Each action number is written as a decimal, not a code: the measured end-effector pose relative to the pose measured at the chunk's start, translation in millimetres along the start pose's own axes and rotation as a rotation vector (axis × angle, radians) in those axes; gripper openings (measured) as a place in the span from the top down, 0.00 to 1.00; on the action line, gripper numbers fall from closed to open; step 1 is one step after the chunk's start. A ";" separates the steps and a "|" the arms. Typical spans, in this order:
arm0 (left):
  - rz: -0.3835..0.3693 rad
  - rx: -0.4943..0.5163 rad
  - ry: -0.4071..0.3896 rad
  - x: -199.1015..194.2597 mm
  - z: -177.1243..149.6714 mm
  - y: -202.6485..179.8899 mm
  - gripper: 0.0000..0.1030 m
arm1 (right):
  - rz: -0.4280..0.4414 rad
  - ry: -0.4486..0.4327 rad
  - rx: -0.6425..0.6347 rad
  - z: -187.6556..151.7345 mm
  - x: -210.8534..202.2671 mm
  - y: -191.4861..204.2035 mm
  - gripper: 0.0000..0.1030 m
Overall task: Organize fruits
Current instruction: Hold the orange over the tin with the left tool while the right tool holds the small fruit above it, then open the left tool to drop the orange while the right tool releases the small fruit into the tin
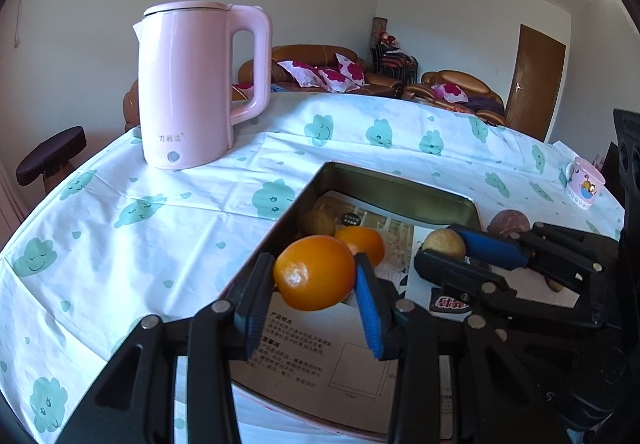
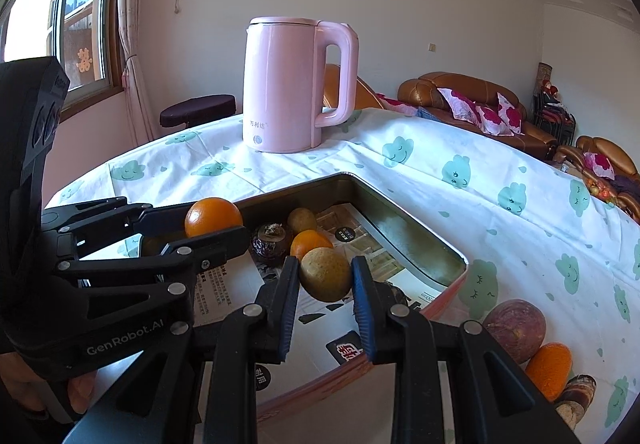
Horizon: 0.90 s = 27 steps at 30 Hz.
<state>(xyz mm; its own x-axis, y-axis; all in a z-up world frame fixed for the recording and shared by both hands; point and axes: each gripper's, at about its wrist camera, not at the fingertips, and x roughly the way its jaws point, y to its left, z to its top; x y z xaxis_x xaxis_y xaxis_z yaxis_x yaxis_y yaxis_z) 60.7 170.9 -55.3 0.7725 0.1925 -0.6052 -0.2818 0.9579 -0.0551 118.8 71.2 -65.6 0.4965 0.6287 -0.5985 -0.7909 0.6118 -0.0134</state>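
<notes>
My left gripper (image 1: 314, 278) is shut on an orange (image 1: 312, 264) and holds it over the near left part of a metal tin (image 1: 396, 180) lined with printed paper. From the right wrist view, that left gripper (image 2: 212, 224) and its orange (image 2: 214, 214) hang above the tin's left rim. My right gripper (image 2: 325, 280) is shut on a tan round fruit (image 2: 326, 272) above the tin (image 2: 408, 212). Inside lie another orange (image 2: 310, 242), a small brown-green fruit (image 2: 302, 219) and a dark brown fruit (image 2: 270, 240).
A pink kettle (image 1: 192, 84) stands on the cloud-print tablecloth behind the tin. Right of the tin lie a purple fruit (image 2: 516, 328), an orange (image 2: 550, 368) and a brown fruit (image 2: 576, 392). A pink cup (image 1: 584, 184) stands at the far right. Sofas lie beyond the table.
</notes>
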 end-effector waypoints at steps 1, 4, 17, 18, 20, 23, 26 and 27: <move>0.003 -0.002 0.006 1.0 -0.1 0.5 0.60 | 0.001 0.014 0.003 0.1 2.8 -0.6 0.72; 0.000 -0.004 0.011 2.2 0.0 0.9 0.59 | 0.001 0.038 0.009 0.0 7.0 -2.0 0.72; 0.025 -0.012 0.006 1.9 0.5 2.9 0.59 | -0.014 0.052 0.020 -0.1 9.1 -4.0 0.60; 0.029 -0.013 0.003 1.2 0.4 3.1 0.59 | -0.015 0.050 0.029 -0.1 8.6 -5.7 0.56; 0.036 -0.009 -0.005 -0.4 0.1 2.3 0.59 | -0.021 0.042 0.042 -0.3 6.9 -8.2 0.50; 0.060 -0.012 -0.019 -3.2 -0.1 2.4 0.52 | -0.029 0.031 0.053 -0.4 4.5 -9.9 0.47; 0.066 -0.017 -0.034 -6.5 -0.4 3.4 0.47 | -0.037 0.014 0.059 -0.2 1.1 -10.4 0.45; 0.072 -0.018 -0.040 -7.9 -0.6 3.3 0.45 | -0.041 0.006 0.062 -0.2 -0.6 -11.1 0.43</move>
<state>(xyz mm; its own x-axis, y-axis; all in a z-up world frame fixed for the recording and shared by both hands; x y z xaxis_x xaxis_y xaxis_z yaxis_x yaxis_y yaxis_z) 53.4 172.5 -51.2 0.7718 0.2699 -0.5757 -0.3476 0.9373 -0.0267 127.2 63.9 -65.3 0.5252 0.5999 -0.6035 -0.7463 0.6655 0.0120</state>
